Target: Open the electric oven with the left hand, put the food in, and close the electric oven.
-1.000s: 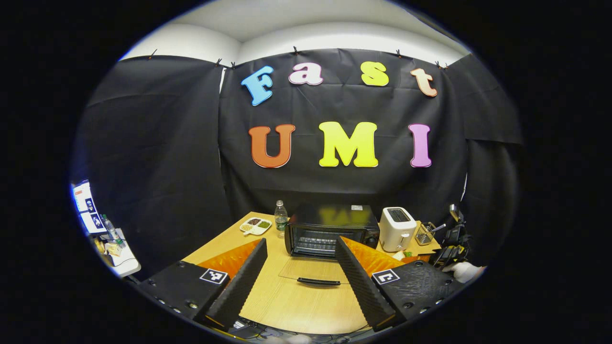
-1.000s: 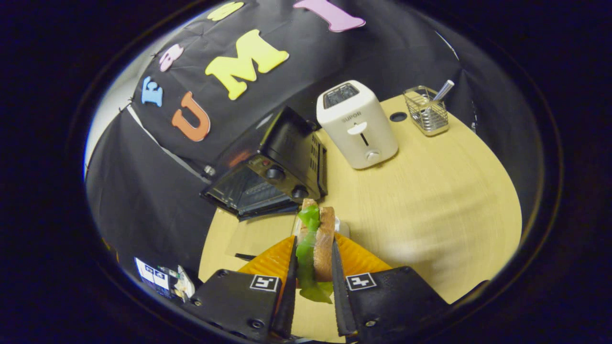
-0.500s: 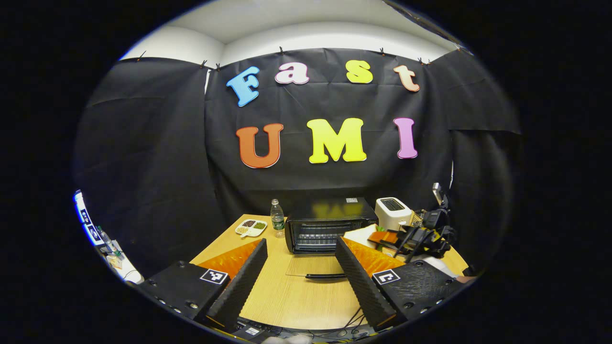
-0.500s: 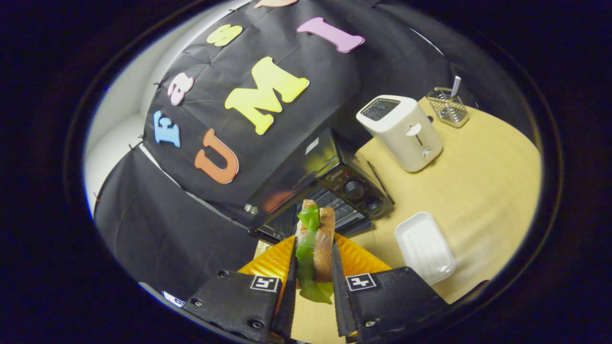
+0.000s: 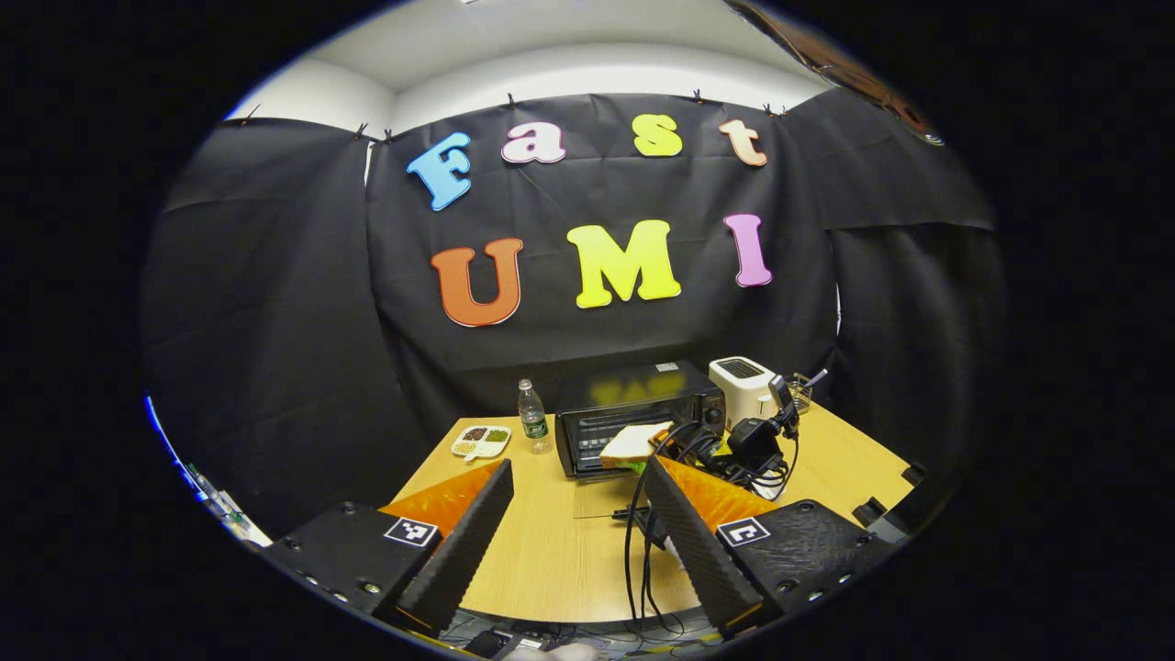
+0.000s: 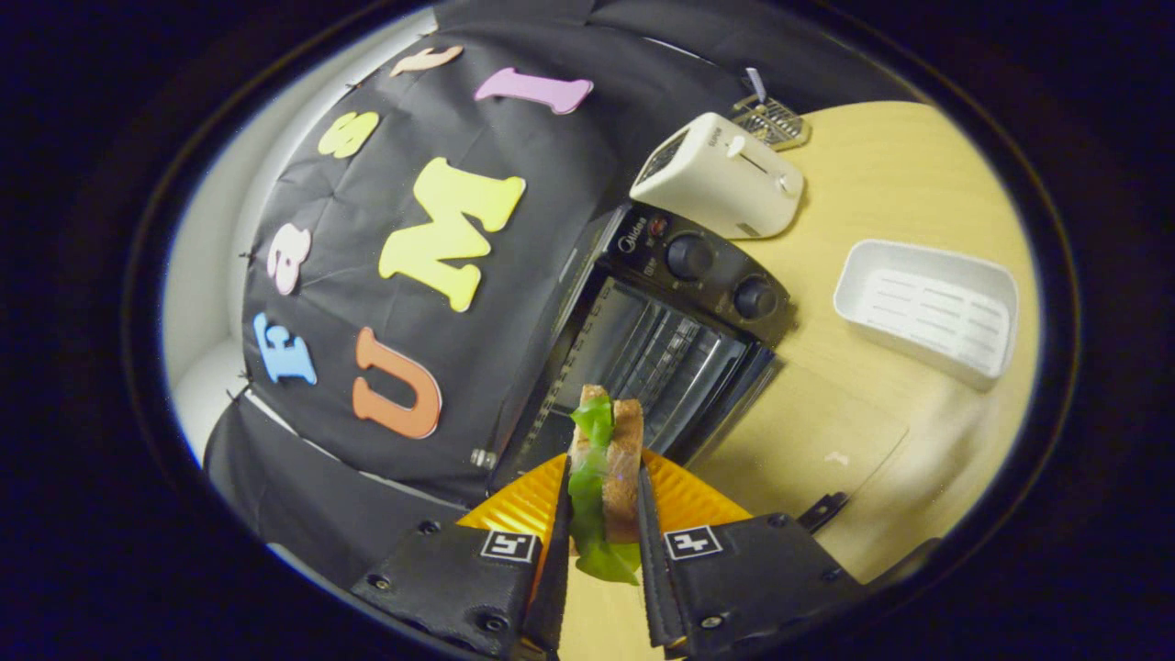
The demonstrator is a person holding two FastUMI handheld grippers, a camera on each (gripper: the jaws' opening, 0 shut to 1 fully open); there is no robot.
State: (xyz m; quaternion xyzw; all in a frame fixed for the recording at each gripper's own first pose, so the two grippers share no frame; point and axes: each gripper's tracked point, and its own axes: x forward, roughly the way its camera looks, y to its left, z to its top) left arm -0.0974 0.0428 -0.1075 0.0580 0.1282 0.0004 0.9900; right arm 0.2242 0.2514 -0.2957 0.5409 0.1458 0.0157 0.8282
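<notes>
Left claw (image 5: 574,514): I hold it wide open, nothing betw. the fingers, above the near edge of the table (image 5: 551,569).
Right claw (image 6: 601,514): narrow, both fingers press on the sandwich (image 6: 606,468); bread w. green leaf sticks out forward past the tips.
Right claw, from left gripper view: I see it (image 5: 684,448) w. cables, in front of the oven, the sandwich (image 5: 632,445) at the oven mouth.
Oven door (image 6: 808,441): open, glass lies flat on the table; dark handle at its near edge.
Electric oven (image 6: 670,321): black, wire rack visible inside, two knobs on the panel at its side.
White tray (image 6: 927,308): on the table, near the oven, apart from it.
Toaster (image 6: 716,174): white, just beside the oven.
Wire basket (image 6: 771,119): behind the toaster.
Bottle (image 5: 531,418): stands at the other side of the oven.
Snack plate (image 5: 480,440): beside the bottle, w. small portions in compartments.
</notes>
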